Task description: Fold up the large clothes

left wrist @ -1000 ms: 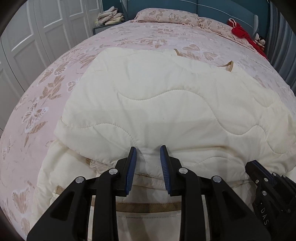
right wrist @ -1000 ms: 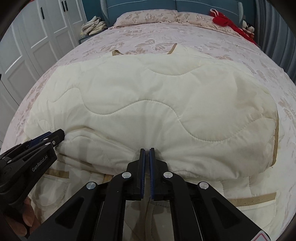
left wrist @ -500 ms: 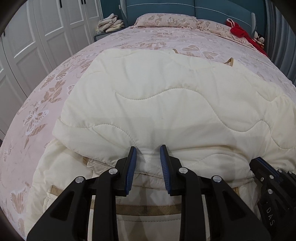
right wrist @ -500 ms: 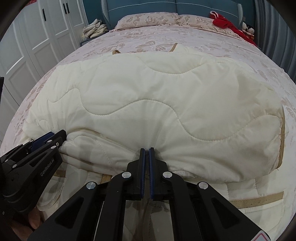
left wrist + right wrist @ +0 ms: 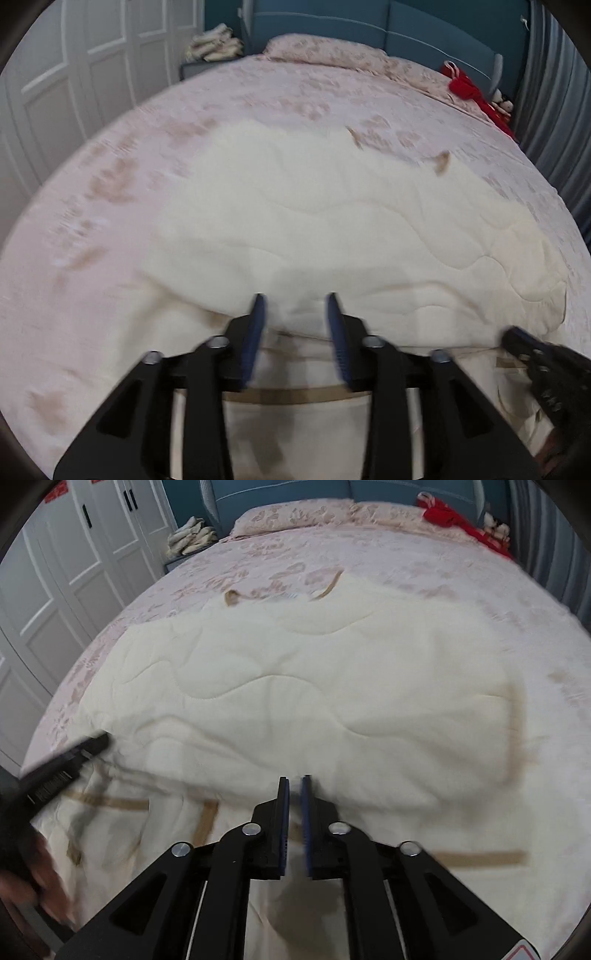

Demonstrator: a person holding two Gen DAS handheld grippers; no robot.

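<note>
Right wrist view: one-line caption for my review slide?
Right gripper, jaws opening, at the folded edge of a cream quilted garment on a pink floral bed.

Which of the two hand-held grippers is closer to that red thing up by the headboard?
Right. The red item lies far off on that side; the right hand-held gripper sits nearer than the left hand-held gripper.

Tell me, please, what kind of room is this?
Most likely a bedroom: a wide bed with a pink patterned cover, pillows against a blue headboard, and white wardrobe doors beside it.

Cream quilted garment (image 5: 332, 686), tan trim; pink butterfly-print bedspread (image 5: 424, 565); teal headboard (image 5: 424, 33); red cloth (image 5: 454, 518); white wardrobe doors (image 5: 74, 554).
</note>
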